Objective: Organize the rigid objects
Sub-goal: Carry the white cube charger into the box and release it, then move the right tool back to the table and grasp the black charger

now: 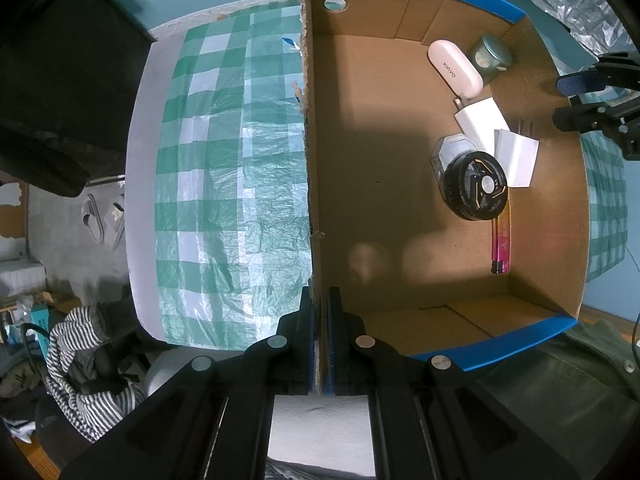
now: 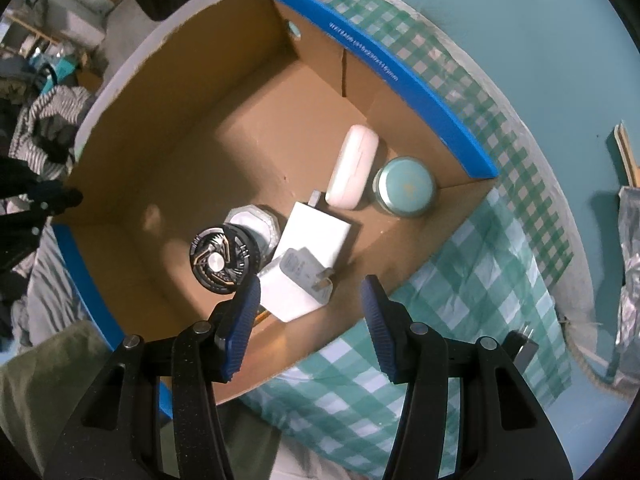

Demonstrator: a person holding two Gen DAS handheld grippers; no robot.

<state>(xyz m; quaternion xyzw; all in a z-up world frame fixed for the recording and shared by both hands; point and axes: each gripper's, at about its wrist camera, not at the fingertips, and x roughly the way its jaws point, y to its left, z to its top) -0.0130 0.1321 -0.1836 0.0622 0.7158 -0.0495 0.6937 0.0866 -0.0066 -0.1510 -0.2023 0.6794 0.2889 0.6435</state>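
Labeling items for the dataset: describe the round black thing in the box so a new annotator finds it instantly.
Look inside the open cardboard box with blue rims, at the cluster of small items along one wall. The black disc leans on a clear faceted case, beside two white chargers. It alone is black and round, with gold spokes and a silver hub.

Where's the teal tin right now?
In the cardboard box's far right corner in the right wrist view, the teal tin sits beside the white case.

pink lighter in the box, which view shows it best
The left wrist view. There the pink lighter lies in full length against the cardboard box wall, below the black round fan. In the right wrist view it is almost wholly hidden behind the right gripper.
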